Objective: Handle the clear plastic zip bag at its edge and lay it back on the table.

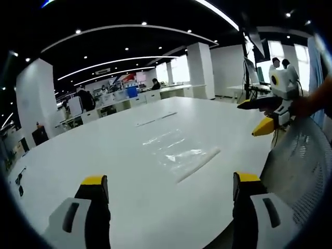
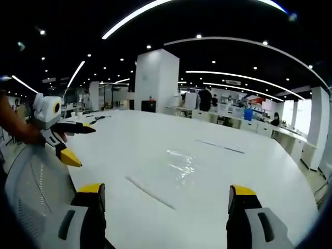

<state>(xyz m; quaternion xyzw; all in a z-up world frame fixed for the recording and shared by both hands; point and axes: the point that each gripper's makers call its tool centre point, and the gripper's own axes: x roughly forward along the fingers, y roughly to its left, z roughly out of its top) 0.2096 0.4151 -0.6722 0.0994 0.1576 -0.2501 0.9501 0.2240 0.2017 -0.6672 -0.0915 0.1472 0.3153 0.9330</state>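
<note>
Both tools stand off the clear plastic zip bag (image 1: 179,150), which lies flat on the wide white worktop (image 1: 78,155) — whether handled yet cannot be told. The left tool (image 1: 168,194) hovers above the near edge, jaws apart; the right tool (image 2: 163,202) likewise — gaping, empty.

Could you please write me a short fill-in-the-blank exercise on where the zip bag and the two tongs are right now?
The clear zip bag lies flat on the white ____.
Both the left tongs and the right tongs stand ____, holding nothing.
The mesh chair back stands at the table's ____.

Missing words: table; open; edge
</note>
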